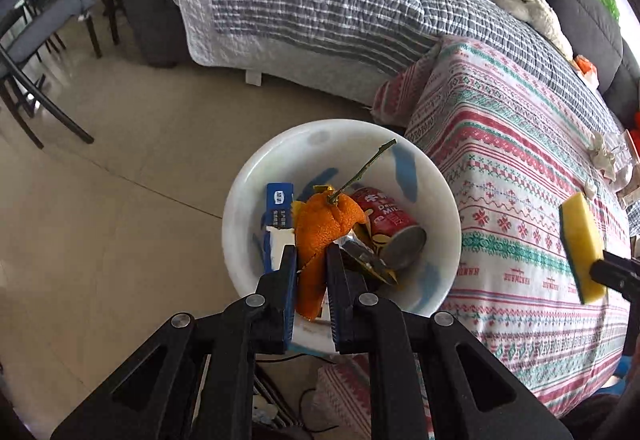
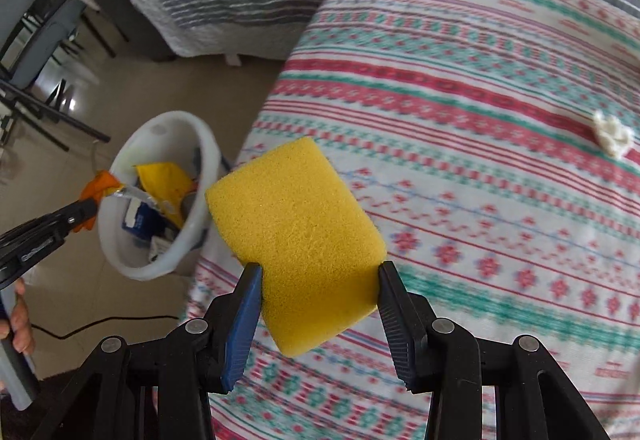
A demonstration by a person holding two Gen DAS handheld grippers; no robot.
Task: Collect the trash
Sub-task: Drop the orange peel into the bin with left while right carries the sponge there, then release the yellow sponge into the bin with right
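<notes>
Peel (image 1: 320, 236) between left fingers (image 1: 289, 276), sponge (image 2: 296, 236) between right fingers (image 2: 244, 316).

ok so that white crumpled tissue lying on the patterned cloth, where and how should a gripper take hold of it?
Take the crumpled tissue across its bunched middle, coming straight down from above. It lies low and loose on the patterned cloth with bare cloth all round it, so nothing blocks a top approach, and a side approach would likely just push it along. Both grippers look occupied now, so one would have to drop its load first.
</notes>
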